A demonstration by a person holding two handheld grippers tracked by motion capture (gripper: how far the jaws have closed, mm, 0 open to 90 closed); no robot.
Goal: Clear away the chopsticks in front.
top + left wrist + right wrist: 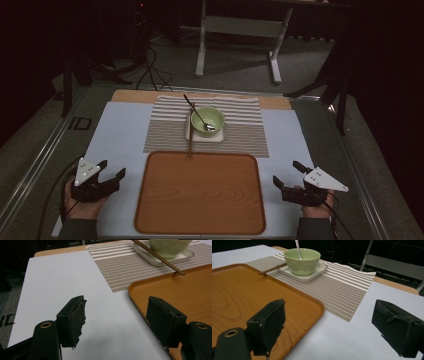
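Note:
A wooden tray (200, 192) lies at the table's near middle. Behind it a green bowl (207, 120) with a spoon (196, 112) in it stands on a small white plate (191, 134), on a striped placemat (165, 135). A chopstick (190, 142) leans from the plate toward the tray. My left gripper (114, 169) hovers left of the tray, open, with nothing between the jaws. My right gripper (286, 172) hovers right of the tray, open and empty too. The left gripper view has the tray edge (140, 300) and the chopstick (160, 257); the right gripper view has the bowl (302, 261).
A pale blue mat (122, 135) covers the table around the placemat. A bare wooden strip (130, 96) runs along the far edge. Beyond the table stand a white desk frame (240, 30) and cables on the dark floor.

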